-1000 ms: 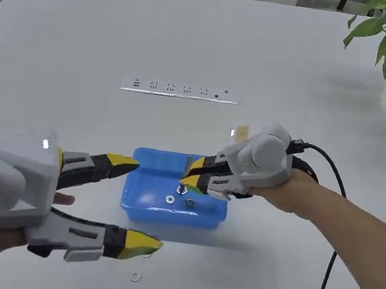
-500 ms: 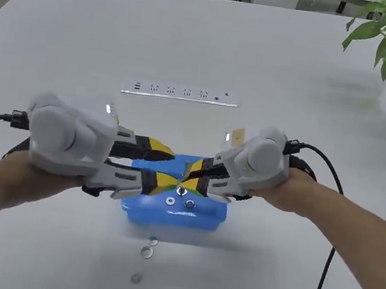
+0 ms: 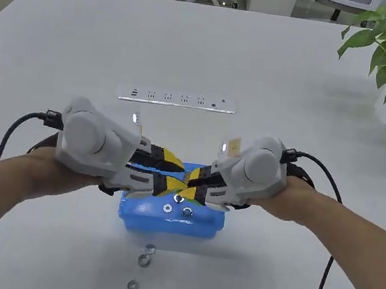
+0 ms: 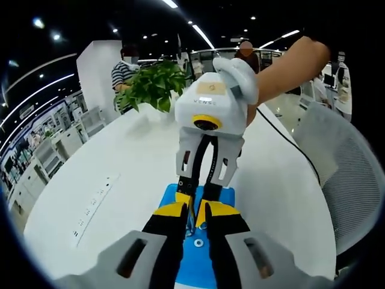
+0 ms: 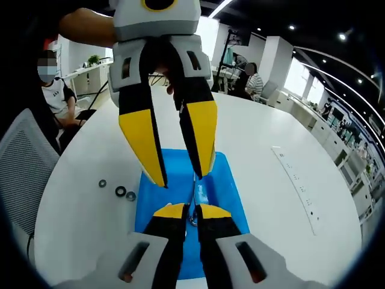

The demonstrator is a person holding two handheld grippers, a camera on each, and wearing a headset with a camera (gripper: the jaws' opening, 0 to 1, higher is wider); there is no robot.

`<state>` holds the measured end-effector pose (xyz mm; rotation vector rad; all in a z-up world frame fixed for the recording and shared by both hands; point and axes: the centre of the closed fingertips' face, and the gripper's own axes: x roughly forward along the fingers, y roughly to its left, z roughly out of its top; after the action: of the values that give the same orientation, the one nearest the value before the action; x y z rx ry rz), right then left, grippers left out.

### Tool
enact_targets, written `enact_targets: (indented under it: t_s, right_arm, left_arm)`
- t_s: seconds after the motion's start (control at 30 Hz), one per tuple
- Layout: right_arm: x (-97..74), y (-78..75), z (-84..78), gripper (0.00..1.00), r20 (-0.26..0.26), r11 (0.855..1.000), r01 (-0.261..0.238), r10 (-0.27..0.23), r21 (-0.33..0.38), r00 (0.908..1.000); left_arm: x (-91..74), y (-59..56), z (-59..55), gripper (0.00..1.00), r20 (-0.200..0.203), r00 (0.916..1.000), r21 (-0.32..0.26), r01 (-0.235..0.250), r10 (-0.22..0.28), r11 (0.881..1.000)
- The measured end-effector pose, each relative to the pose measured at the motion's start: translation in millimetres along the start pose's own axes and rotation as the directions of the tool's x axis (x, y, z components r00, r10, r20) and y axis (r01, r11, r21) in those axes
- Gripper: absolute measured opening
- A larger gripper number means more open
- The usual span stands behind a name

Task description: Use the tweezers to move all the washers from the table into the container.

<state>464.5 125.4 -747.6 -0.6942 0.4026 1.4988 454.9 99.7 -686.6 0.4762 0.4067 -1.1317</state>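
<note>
The change is in the left gripper (image 4: 194, 206). From a place off the container's near left corner with its jaws wide, it is now above the container (image 3: 197, 228), meeting the right gripper (image 5: 192, 211) tip to tip. The right gripper keeps its station over the container's middle. The right jaws are drawn close on the tweezers (image 5: 196, 191), a slim strip of bright metal that stands out beyond them towards the container floor. The left jaws are narrowed but parted, with blue showing between their tips, and they bracket the far end of the tweezers. Whether the tweezers' own arms are spread, pressed together or pinching anything I cannot tell, as the yellow tips hide them. This looks like a two-handed steadying or regrip of the tool rather than a pick, and no washer count has changed. Three washers (image 3: 144, 259) lie on the table (image 3: 292, 79) just in front of the container's near wall, as they did half a second ago, and two more rest inside it, so the job looks only partway done. The container is a shallow rectangular tray of glossy blue plastic with rounded corners. The washers are small, flat, shiny metal rings. The table is matte white, with a pale power strip (image 3: 177, 100) beyond the container's far side. The jaws are tapered black with yellow ends, on smooth white housings.
</note>
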Motion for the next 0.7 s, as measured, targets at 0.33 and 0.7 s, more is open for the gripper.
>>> enact_targets:
  t_s: [0.33,0.7]
  right_arm:
    - [1.6,1.0,1.6,0.08,0.0,1.0,-0.009,0.009,-0.005,1.0]
    - [-4.0,2.7,0.9,0.2,0.008,0.998,0.034,-0.035,0.053,0.9994]
  left_arm:
    - [3.0,3.9,-2.2,0.07,-0.009,0.9996,0.027,0.029,-0.028,0.999]
    - [3.1,6.0,-3.3,0.05,-0.024,0.999,0.016,0.038,-0.038,0.999]
